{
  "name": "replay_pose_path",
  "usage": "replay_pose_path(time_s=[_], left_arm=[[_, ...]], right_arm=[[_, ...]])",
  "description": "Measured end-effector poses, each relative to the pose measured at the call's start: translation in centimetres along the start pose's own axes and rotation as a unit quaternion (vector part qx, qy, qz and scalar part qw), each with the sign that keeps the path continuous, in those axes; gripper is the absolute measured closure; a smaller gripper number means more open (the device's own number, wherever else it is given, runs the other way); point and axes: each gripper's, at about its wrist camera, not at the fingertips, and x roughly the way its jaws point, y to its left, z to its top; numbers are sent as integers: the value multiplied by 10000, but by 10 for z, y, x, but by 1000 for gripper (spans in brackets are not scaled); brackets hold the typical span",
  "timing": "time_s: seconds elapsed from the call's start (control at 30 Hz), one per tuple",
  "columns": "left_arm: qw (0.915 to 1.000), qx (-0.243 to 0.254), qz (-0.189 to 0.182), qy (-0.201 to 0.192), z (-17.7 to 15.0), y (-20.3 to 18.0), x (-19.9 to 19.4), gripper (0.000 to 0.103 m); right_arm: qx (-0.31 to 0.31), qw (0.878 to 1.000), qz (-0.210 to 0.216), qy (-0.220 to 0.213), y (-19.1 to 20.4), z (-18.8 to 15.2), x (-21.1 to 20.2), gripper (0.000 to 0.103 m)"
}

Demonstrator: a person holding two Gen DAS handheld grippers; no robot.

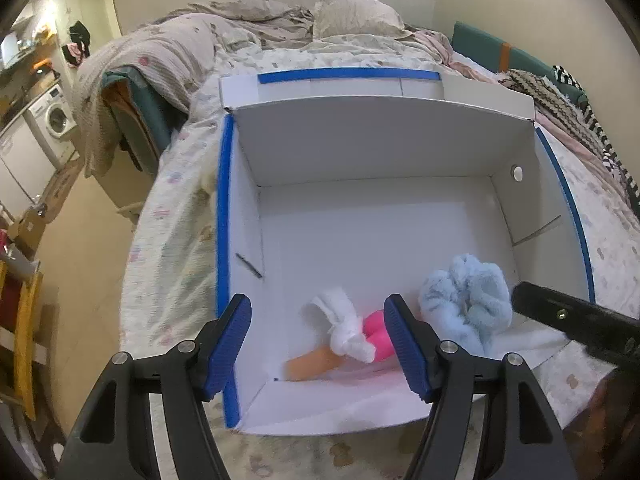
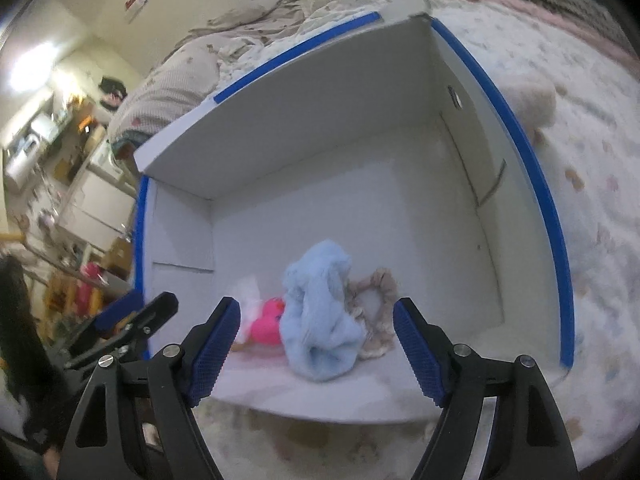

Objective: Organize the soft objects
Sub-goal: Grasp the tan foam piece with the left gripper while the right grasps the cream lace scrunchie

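A white box (image 1: 376,140) with blue-taped rims lies open on the bed. On its floor near the front lie a pink toy (image 1: 378,334) wrapped in a white cloth (image 1: 344,326), with a tan part (image 1: 312,366) sticking out, and a fluffy light-blue cloth (image 1: 466,300). The right wrist view also shows a beige scrunchie (image 2: 378,312) beside the blue cloth (image 2: 320,320) and the pink toy (image 2: 268,322). My left gripper (image 1: 318,320) hangs open above the toy, holding nothing. My right gripper (image 2: 316,312) stands open above the blue cloth, also holding nothing.
The box rests on a floral bedsheet (image 1: 172,240) with rumpled blankets and a pillow (image 1: 352,12) behind it. A beige fluffy item (image 2: 532,100) lies on the bed right of the box. A washing machine (image 1: 54,120) and furniture stand across the floor at left.
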Motion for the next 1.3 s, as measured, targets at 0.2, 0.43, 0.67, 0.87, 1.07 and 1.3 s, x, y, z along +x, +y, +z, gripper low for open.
replay_pose_path(time_s=[0.2, 0.43, 0.67, 0.87, 1.07, 1.3], left_arm=[[9998, -183, -11, -8, -15, 8, -15, 37], [9996, -275, -26, -11, -38, 19, -30, 37], [9966, -576, -340, 475, -67, 24, -25, 37], [9901, -117, -912, 1059, -91, -11, -2, 37], [9788, 281, -1181, 1649, -107, -56, 41, 42], [9701, 425, -1092, 2123, -115, -83, 75, 61]], right_arm=[[218, 9997, 62, 2, -7, -14, -14, 20], [302, 9993, 142, -178, -7, -34, -39, 20], [804, 9964, 232, -119, -28, -57, -54, 20], [997, 9948, -139, 178, -47, -67, -42, 20], [1365, 9894, -358, 334, -69, -69, -29, 20], [1422, 9876, -518, 426, -76, -66, -18, 20]])
